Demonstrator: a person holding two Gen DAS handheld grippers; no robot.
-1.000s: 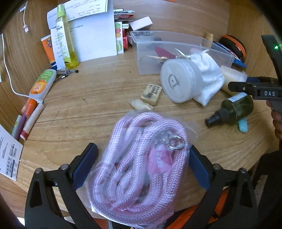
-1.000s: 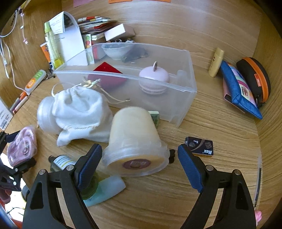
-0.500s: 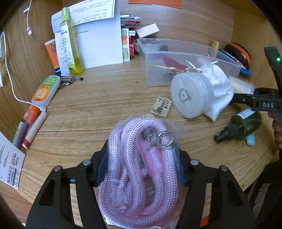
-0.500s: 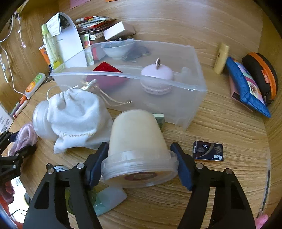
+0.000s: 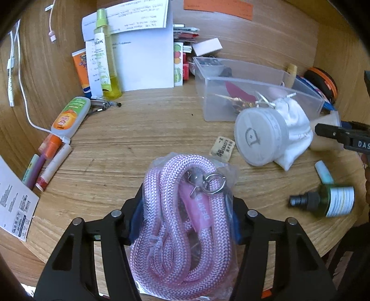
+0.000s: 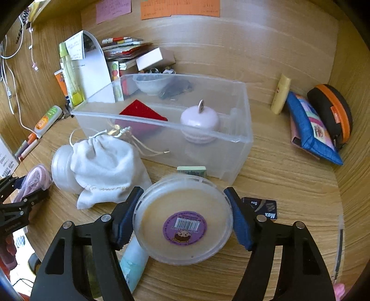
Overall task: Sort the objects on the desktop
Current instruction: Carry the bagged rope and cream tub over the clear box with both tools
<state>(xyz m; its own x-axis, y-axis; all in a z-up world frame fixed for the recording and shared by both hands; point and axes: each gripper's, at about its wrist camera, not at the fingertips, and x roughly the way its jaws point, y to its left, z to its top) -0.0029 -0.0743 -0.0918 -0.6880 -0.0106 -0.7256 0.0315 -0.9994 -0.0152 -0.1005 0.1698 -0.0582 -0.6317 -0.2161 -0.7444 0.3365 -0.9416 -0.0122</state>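
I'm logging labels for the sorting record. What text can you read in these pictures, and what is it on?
"DAS": side of the right gripper, cut off at the picture's edge.
"AB": eraser; its other characters are too small.
"Max": dark card, seen upside down.
"BEAR": pink tag in the bagged rope, partly legible.
Papers, bottle labels, sticky notes, barcode sticker: too small or blurred.

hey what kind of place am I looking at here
Most likely a home desk or study nook: a wooden desktop walled by wood panels, with sticky notes on the back panel, papers and pens along the edge, charging cables hanging at the side, and a clear bin of odds and ends.
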